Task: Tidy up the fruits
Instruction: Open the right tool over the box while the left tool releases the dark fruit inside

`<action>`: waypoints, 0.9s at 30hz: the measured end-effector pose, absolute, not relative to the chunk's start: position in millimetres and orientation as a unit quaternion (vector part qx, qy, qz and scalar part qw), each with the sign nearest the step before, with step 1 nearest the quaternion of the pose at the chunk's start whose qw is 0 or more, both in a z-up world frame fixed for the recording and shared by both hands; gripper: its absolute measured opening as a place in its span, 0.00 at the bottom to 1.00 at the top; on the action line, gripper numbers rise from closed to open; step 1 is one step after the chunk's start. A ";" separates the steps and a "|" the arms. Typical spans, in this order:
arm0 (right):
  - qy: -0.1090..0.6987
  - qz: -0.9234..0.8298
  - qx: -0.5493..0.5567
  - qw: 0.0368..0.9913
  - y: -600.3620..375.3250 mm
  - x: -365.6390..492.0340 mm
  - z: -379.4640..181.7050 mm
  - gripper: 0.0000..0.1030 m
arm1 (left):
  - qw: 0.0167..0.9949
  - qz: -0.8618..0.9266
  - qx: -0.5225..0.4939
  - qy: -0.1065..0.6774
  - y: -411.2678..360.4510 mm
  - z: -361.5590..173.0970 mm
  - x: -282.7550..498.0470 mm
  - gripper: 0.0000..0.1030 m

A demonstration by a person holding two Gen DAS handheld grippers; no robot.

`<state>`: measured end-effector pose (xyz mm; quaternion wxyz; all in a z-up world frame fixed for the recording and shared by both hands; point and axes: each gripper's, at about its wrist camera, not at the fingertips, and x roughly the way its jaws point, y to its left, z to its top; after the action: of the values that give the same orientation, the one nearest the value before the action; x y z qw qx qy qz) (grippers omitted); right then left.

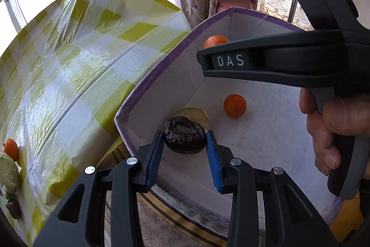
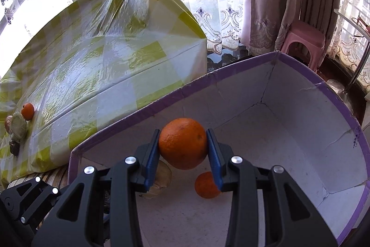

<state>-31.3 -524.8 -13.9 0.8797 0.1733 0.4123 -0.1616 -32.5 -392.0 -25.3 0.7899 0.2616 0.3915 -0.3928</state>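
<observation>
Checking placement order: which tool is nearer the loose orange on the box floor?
Right. The right tool hangs directly above the loose orange; the left tool sits off to its side.

Both cameras ride just behind their claws and peer steeply down into the purple-rimmed box (image 1: pixel 161 66), close above its white floor. The left view looks in from the box's near corner, with the right claw (image 1: pixel 208 57) crossing overhead. Both share the box (image 2: pixel 231 75), the checkered desk (image 2: pixel 92 50) and the curtained window behind.
</observation>
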 end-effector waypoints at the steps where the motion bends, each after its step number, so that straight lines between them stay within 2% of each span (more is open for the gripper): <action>1: 0.414 -0.162 0.173 0.879 -524.5 -31.0 -14.8 0.39 | 0.790 -0.392 0.261 0.392 -391.8 -25.8 -32.1 0.34; 6: 0.419 -0.171 0.175 0.875 -527.7 -31.6 -16.9 0.39 | 0.790 -0.393 0.258 0.393 -391.0 -24.7 -31.8 0.37; 8: 0.419 -0.173 0.174 0.874 -527.4 -31.2 -17.1 0.44 | 0.791 -0.392 0.257 0.392 -390.8 -24.3 -31.6 0.41; 9: 0.417 -0.174 0.172 0.875 -526.5 -31.4 -16.2 0.52 | 0.791 -0.393 0.255 0.392 -390.2 -24.0 -31.4 0.42; 10: 0.415 -0.176 0.168 0.877 -525.6 -31.8 -15.1 0.55 | 0.791 -0.394 0.254 0.392 -389.7 -23.7 -31.7 0.42; 12: 0.414 -0.175 0.166 0.878 -524.8 -32.3 -13.1 0.56 | 0.793 -0.394 0.252 0.390 -388.7 -22.6 -31.9 0.42; 15: 0.408 -0.177 0.167 0.880 -525.3 -34.9 -9.4 0.63 | 0.796 -0.396 0.245 0.387 -386.7 -20.5 -31.6 0.44; 19: 0.398 -0.177 0.169 0.884 -524.1 -38.7 -2.7 0.66 | 0.804 -0.396 0.232 0.380 -382.0 -15.2 -31.3 0.52; 26: 0.388 -0.175 0.167 0.889 -519.0 -42.8 7.4 0.68 | 0.817 -0.396 0.199 0.370 -371.1 -4.2 -28.4 0.56; 27: 0.387 -0.174 0.166 0.890 -517.7 -42.8 8.8 0.68 | 0.819 -0.394 0.195 0.368 -369.1 -2.5 -27.8 0.60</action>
<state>-42.8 -517.7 8.8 0.8900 0.1657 0.3874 -0.1741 -27.8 -369.1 -2.5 0.8195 0.1948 0.3681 -0.3937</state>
